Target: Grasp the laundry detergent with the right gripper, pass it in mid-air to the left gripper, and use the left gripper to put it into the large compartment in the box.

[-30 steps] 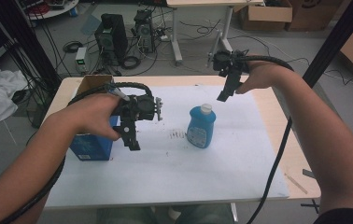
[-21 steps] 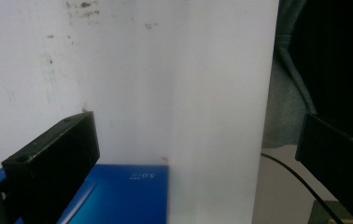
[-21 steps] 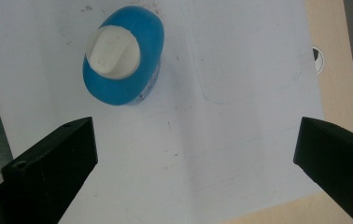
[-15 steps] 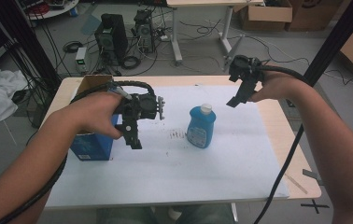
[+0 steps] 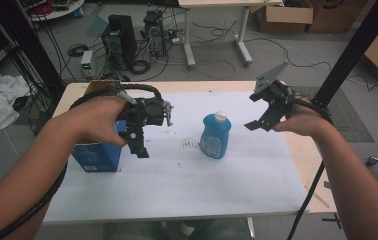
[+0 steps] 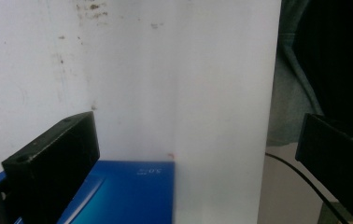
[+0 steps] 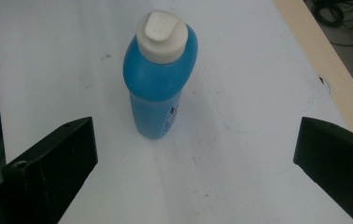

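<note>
A blue bottle (image 5: 215, 136) is standing mid-table (image 5: 177, 192) on white sheeting, cluttered floor beyond, both grippers (image 5: 138, 139) (image 5: 258, 111) gaping apart.

Left forearm: comes in from the lower left corner of the high view, bare, angled up and to the right.
Left hand (image 5: 99, 120): wrapped over the top of its tongs, knuckles up, cable looping back over the wrist.
Left tongs (image 5: 138, 146): pointing down and slightly toward the person, jaws wide apart with nothing between them.
Right forearm: rises from the lower right corner, bare, slanting up and to the left.
Right hand (image 5: 302, 122): closed round the handle from behind.
Right tongs (image 5: 258, 111): held aloft, aimed leftward and down, jaws spread wide and gripping nothing, grey plate on top.
</note>
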The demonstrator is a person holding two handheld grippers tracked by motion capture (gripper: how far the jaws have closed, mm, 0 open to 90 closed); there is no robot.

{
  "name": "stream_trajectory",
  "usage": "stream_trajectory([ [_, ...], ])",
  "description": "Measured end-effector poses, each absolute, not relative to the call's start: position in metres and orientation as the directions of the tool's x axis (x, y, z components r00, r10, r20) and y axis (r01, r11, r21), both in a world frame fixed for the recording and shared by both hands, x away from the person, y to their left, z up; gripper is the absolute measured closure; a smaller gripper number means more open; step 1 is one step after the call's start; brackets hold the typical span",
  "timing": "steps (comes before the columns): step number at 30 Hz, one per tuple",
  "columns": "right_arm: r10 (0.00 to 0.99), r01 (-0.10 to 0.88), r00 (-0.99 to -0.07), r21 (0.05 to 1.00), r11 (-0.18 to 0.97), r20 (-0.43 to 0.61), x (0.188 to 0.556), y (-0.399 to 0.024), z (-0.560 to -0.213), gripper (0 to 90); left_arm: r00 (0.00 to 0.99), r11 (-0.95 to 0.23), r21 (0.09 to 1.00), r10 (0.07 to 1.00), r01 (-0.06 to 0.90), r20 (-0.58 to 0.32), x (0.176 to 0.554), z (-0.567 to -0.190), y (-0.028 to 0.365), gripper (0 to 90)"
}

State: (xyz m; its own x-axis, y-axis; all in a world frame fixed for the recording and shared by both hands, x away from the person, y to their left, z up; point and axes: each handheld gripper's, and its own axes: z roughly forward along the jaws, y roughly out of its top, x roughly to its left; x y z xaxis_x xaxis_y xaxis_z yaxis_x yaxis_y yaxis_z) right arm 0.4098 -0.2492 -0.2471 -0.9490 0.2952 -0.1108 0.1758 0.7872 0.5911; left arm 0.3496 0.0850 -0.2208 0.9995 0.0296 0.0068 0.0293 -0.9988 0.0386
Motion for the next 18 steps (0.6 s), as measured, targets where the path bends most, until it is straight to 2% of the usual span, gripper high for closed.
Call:
stream_trajectory([
  [5,0.333,0.19,-0.939,0.676,0.712,-0.086,0.398,-0.259,-0.275,0.0,0.999,-0.999,0.041,0.033,0.033,0.01,0.348,-0.221,0.089,0.1],
  [6,0.356,0.203,-0.932,0.715,0.669,-0.068,0.394,-0.262,-0.287,0.0,0.999,-0.999,0.041,0.031,0.031,0.01,0.348,-0.22,0.089,0.1],
  [9,0.366,0.216,-0.929,0.738,0.64,-0.046,0.391,-0.264,-0.299,0.0,0.999,-0.999,0.043,0.033,0.032,0.011,0.346,-0.219,0.09,0.1],
  [16,0.432,0.263,-0.902,0.796,0.545,0.002,0.381,-0.265,-0.353,0.0,0.999,-0.998,0.048,0.031,0.03,0.015,0.345,-0.219,0.093,0.1],
  [18,0.45,0.26,-0.893,0.801,0.539,-0.013,0.379,-0.263,-0.361,0.0,0.999,-0.998,0.05,0.031,0.03,0.016,0.345,-0.219,0.093,0.1],
])
